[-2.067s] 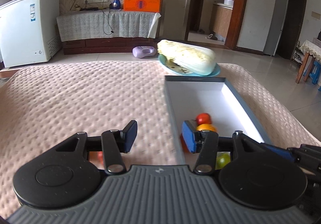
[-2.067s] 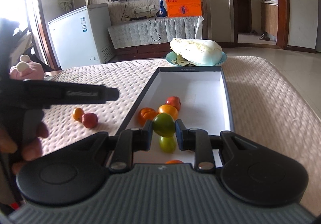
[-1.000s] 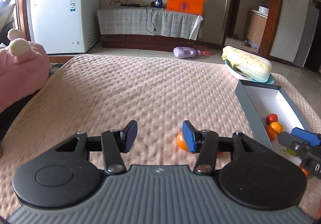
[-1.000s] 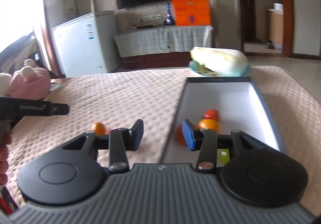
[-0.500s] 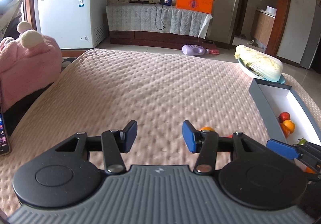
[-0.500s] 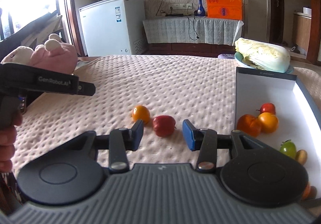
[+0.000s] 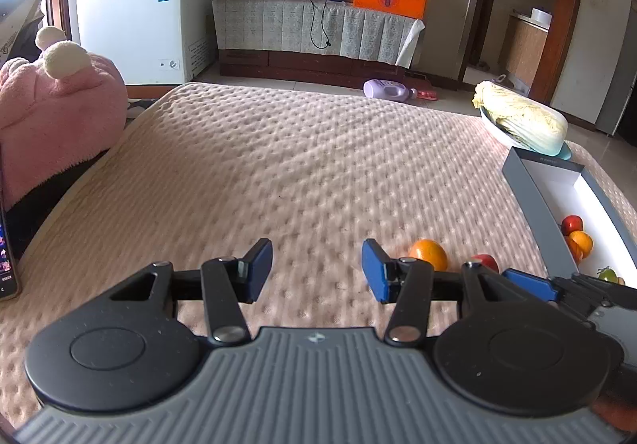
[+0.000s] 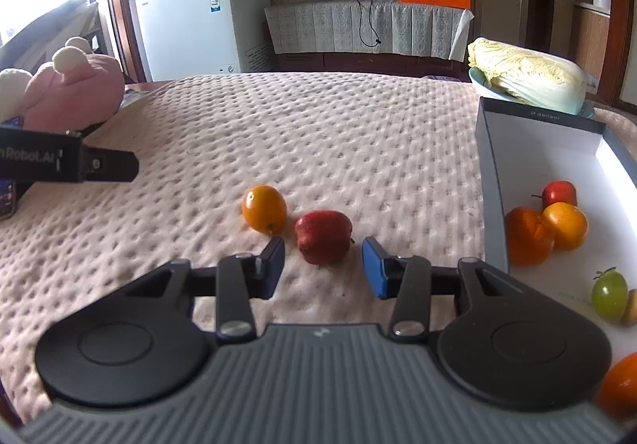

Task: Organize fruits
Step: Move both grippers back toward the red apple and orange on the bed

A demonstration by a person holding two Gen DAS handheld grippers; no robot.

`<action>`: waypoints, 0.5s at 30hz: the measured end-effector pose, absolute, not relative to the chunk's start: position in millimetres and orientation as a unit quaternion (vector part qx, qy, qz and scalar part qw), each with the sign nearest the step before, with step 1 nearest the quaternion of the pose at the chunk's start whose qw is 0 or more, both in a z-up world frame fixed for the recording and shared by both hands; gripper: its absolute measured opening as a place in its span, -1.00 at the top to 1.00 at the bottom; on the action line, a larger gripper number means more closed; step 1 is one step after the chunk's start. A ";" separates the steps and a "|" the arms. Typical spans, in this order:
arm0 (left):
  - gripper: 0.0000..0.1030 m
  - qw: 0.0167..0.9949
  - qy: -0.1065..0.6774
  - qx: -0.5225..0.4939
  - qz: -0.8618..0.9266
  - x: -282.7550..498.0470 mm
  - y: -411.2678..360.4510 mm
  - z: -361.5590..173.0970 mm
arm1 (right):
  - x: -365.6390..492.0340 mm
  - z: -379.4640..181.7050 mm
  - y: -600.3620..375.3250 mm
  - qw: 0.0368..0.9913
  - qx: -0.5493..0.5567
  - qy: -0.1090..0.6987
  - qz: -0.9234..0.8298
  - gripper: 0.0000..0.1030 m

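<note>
Now the red apple (image 8: 323, 236) is framed just ahead of the right tool (image 8: 323, 268), released, on the bed (image 8: 318, 133); the left tool (image 7: 317, 272), equally unclenched and empty, is kept farther off.

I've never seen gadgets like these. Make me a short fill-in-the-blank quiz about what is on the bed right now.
1. The fruit lying just ahead of the right gripper is coloured ____.
2. Next to that red fruit on the blanket lies an ____ fruit.
3. The plate behind the box holds a ____.
4. Both grippers have their jaws ____, holding nothing; the left gripper hangs over bare blanket.

Missing words: red; orange; cabbage; open
</note>
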State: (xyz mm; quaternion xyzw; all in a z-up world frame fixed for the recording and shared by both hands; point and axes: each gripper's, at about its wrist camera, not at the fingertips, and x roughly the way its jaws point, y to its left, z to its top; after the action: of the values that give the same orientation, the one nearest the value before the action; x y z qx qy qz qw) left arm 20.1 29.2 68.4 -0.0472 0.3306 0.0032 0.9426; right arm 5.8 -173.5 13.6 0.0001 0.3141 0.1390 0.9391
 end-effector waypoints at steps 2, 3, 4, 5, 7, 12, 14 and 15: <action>-0.09 0.942 0.332 -0.046 0.003 20.4 28.6 67.4 | 7.4 12.0 -170.2 0.939 -0.001 0.314 0.141 0.12; -0.09 0.942 0.332 -0.046 0.002 20.5 28.3 66.8 | 8.0 11.6 -168.6 0.939 -0.003 0.314 0.142 0.12; -0.09 0.942 0.333 -0.045 0.003 20.7 28.0 66.2 | 8.7 11.2 -167.2 0.939 -0.003 0.313 0.143 0.11; -0.09 0.942 0.334 -0.045 0.003 21.0 27.6 65.4 | 9.1 11.0 -165.9 0.940 -0.005 0.311 0.141 0.11; -0.09 0.941 0.336 -0.044 0.002 22.0 26.8 63.9 | 10.3 10.8 -164.8 0.941 -0.005 0.309 0.139 0.11; -0.09 0.939 0.342 -0.043 -0.003 25.4 22.8 59.6 | 14.8 6.2 -165.8 0.938 -0.005 0.321 0.132 0.19; -0.09 0.938 0.343 -0.039 -0.005 26.9 19.3 58.0 | 14.5 7.0 -168.8 0.939 0.004 0.317 0.134 0.34; -0.09 0.938 0.344 -0.038 -0.006 27.3 17.6 57.1 | 14.5 8.0 -170.2 0.939 0.009 0.317 0.136 0.34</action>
State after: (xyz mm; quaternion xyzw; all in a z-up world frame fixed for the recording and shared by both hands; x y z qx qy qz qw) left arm 27.3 17.6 57.1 -0.0381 0.3441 -0.0062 0.9382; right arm 14.5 -170.2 8.0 0.0085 0.3173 0.1356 0.9385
